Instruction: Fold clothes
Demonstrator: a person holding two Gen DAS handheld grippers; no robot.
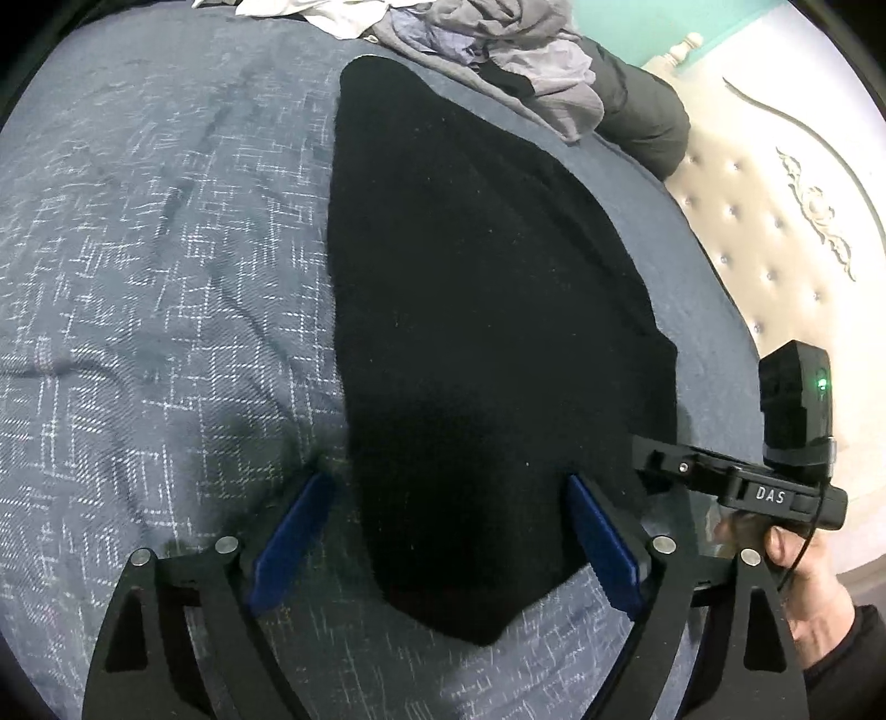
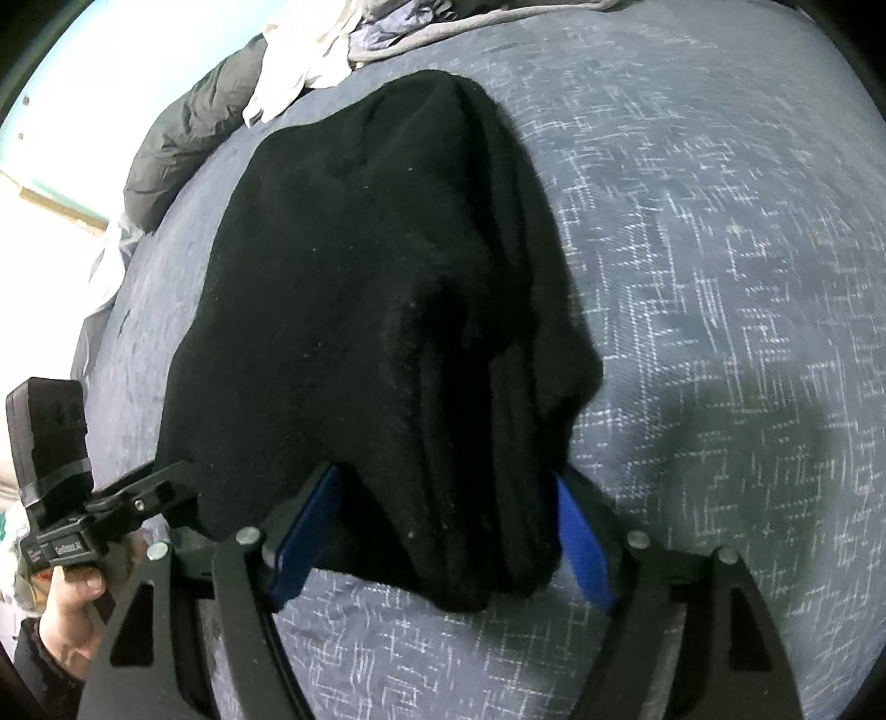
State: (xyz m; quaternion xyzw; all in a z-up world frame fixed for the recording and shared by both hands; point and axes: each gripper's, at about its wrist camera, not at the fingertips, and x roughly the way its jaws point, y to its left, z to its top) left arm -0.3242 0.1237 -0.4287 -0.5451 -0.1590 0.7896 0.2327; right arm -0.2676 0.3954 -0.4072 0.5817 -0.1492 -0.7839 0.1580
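Black garment (image 1: 487, 310) lies flat on the blue patterned bed cover (image 1: 155, 266), folded into a long narrow shape that runs from the near edge toward the far pile. Its near end sits between the jaws of both tools.

Left gripper (image 1: 451, 531): jaws spread wide, one blue pad on each side of the garment's near end, not pressing on the cloth. Right gripper (image 2: 446, 526): jaws likewise spread, with the thicker, layered near corner of the garment between them and overlapping the pads; no pinch is evident. A hand (image 1: 803, 587) grasps the right tool at the right edge of the left wrist view.

Progress, as judged: the lengthwise folds appear complete, since stacked layers show along the right side in the right wrist view. The garment appears just set down. A crosswise fold probably remains to shorten it.

Unfolded clothes (image 1: 498, 50) lie heaped at the far end of the bed, so further items remain.
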